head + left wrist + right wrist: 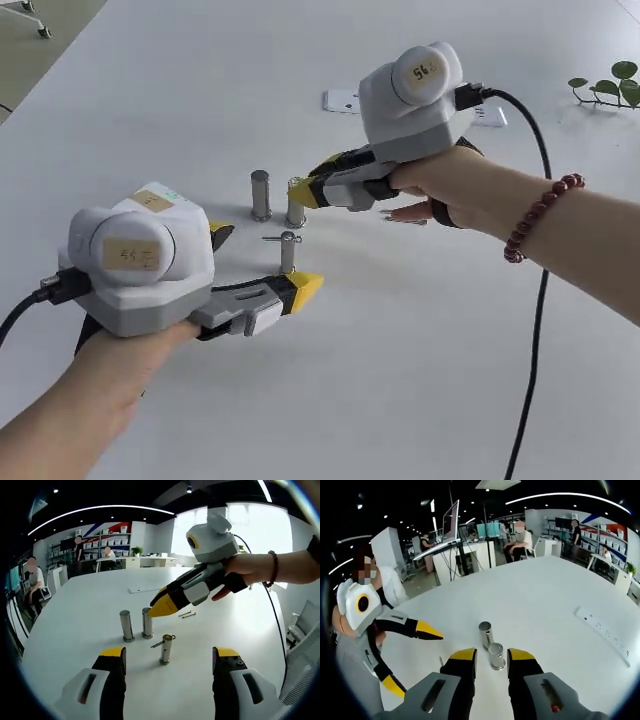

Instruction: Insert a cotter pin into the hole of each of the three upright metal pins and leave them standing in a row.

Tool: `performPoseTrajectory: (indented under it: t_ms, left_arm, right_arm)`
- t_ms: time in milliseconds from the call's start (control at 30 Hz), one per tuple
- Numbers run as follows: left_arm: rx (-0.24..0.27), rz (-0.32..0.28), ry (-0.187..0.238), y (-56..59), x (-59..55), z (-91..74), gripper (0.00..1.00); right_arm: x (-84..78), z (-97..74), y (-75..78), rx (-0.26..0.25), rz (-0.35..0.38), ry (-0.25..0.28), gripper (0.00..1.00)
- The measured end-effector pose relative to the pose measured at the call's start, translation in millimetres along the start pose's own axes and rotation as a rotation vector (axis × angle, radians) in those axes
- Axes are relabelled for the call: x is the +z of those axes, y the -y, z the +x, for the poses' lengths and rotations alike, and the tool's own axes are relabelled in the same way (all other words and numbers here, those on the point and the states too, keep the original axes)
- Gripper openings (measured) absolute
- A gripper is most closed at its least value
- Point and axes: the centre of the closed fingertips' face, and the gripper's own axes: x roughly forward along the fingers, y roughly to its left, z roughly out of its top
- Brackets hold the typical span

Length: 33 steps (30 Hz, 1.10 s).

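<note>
The 3 metal pins stand upright and close together on the white table [420, 380], between the 2 grippers. The nearest pin [288, 252] already carries a cotter pin [274, 238] through the hole near its top. The rear left pin [260, 194] and the rear right pin [147, 625] show no cotter pin yet. 2 loose cotter pins [187, 614] lie on the table beyond them, below the right hand.

The metal pins look like solid steel: stiff, smooth and probably heavy for their size. Their base is narrow, so I think a push from the side can tip one over. The safest hold is on the middle of the shaft, under the hole. A cotter pin is thin, light wire that slips and bends easily, so it is better taken at its head, with the legs left free to enter the hole.

The left gripper [262, 260] has its jaws spread wide and holds nothing. The nearest pin stands just ahead of the opening, apart from both jaws. The right gripper [492, 654] has only a narrow gap, and the rear right pin stands in that gap at the tips. A little space shows on 1 side, so I judge it is not clamped. I cannot tell if the other jaw touches it.
</note>
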Motion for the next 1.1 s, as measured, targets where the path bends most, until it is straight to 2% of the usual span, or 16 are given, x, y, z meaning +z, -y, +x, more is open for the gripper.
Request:
performPoseTrajectory:
  t_ms: [67,233,467,567,900,1100]
  left_arm:
    - [-0.004,0.004,0.000,1.2,0.4,-0.5,0.75]
    - [-0.017,0.015,0.018,5.6,4.1,-1.8,0.80]
    - [-0.019,0.016,0.014,9.8,6.0,-7.0,0.83]
    - [-0.024,0.010,0.016,11.7,6.4,-8.5,0.84]
    - [-0.028,0.004,-0.014,13.3,-1.7,-11.1,0.81]
    - [-0.040,0.012,-0.001,16.8,0.9,-12.5,0.80]
  right_arm:
    - [0.5,3.4,-1.7,0.012,0.013,0.003,0.20]
    - [-2.2,11.9,-2.7,0.009,-0.007,-0.010,0.19]
    - [-5.2,14.1,1.6,-0.037,-0.013,-0.007,0.13]
    - [-6.3,13.4,2.8,-0.045,-0.024,-0.011,0.09]
    - [-6.0,15.4,4.4,-0.048,-0.081,-0.019,0.08]
    - [-7.3,14.6,6.8,-0.065,-0.118,-0.047,0.08]
